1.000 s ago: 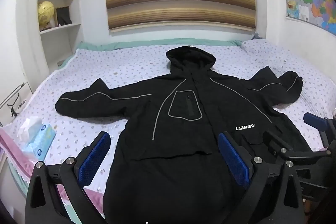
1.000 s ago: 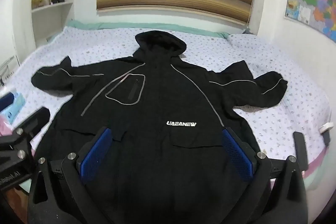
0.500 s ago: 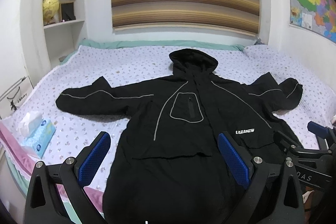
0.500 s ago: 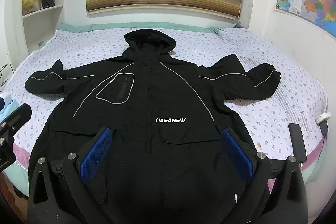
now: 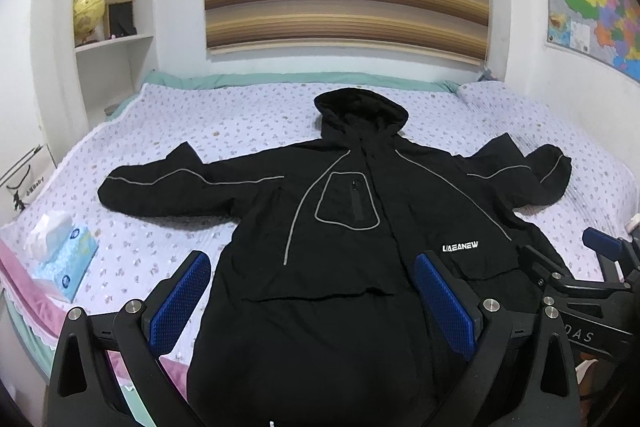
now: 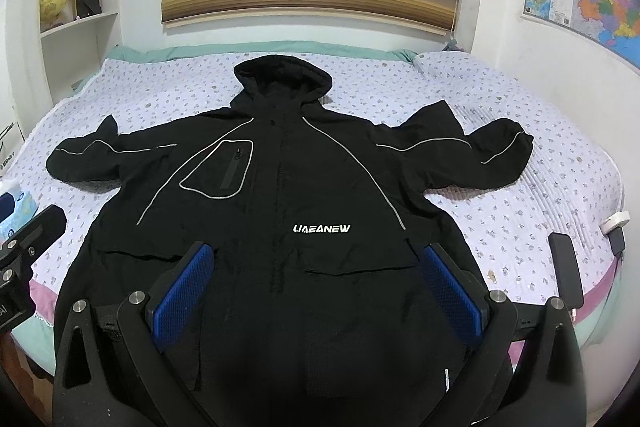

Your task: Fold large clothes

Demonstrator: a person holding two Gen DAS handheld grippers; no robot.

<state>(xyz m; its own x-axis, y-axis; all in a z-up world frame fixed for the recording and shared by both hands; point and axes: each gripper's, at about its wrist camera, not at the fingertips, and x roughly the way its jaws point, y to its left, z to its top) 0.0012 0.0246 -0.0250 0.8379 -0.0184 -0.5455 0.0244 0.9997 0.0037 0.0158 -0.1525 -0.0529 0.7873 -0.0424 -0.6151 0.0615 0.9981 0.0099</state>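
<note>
1. A light blue cardboard tissue box with white tissue sticking out lies at the near left corner of the bed, which wears a lilac floral quilted cover.
2. The left gripper, black with blue ribbed pads, hovers over the near edge of the bed with its fingers wide apart and nothing between them.
3. The large black hooded jacket with grey reflective piping and white chest lettering lies flat, front up, across the middle of the bed, hood toward the far edge, both sleeves spread toward the side edges, hem at the near edge.
4. The right gripper, of the same build, hangs above the jacket's hem, its fingers likewise spread apart and empty.
5. A black rectangular phone lies near the near right corner, with a white plug just beside it.
</note>
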